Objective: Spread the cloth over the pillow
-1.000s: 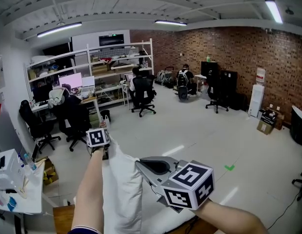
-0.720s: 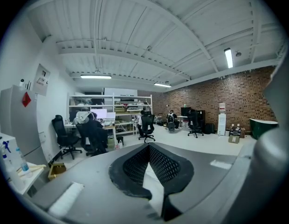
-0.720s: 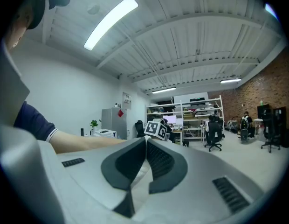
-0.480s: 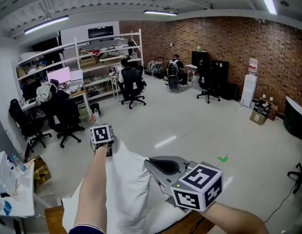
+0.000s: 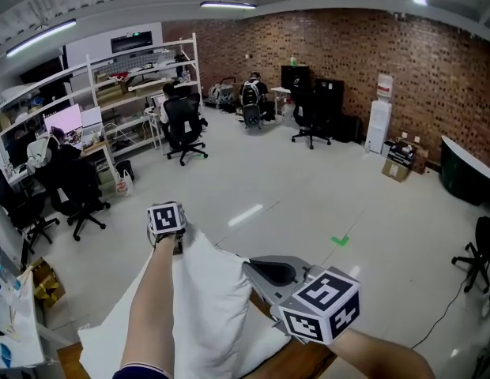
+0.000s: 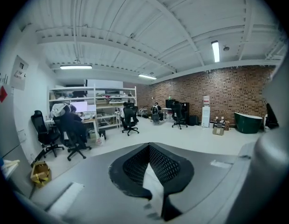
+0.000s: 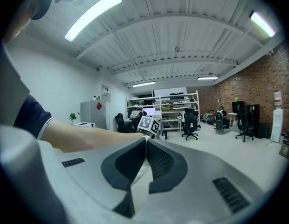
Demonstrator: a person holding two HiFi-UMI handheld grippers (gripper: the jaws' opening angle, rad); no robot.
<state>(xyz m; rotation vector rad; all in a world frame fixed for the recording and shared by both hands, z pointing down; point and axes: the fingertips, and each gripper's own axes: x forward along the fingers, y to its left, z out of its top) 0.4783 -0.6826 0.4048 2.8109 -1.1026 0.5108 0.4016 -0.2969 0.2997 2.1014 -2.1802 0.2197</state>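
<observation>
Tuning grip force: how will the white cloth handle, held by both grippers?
Likely floppy: the white cloth sags in folds between the left gripper and right gripper. Probably light: two small edge pinches carry it. Could slip, since little fabric sits between the shut jaws.

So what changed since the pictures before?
The left tongs and the right tongs have carried the white cloth downward, and it has puffed out wider below the arms. Nothing was grabbed or let go: both tongs stay shut on the cloth.
</observation>
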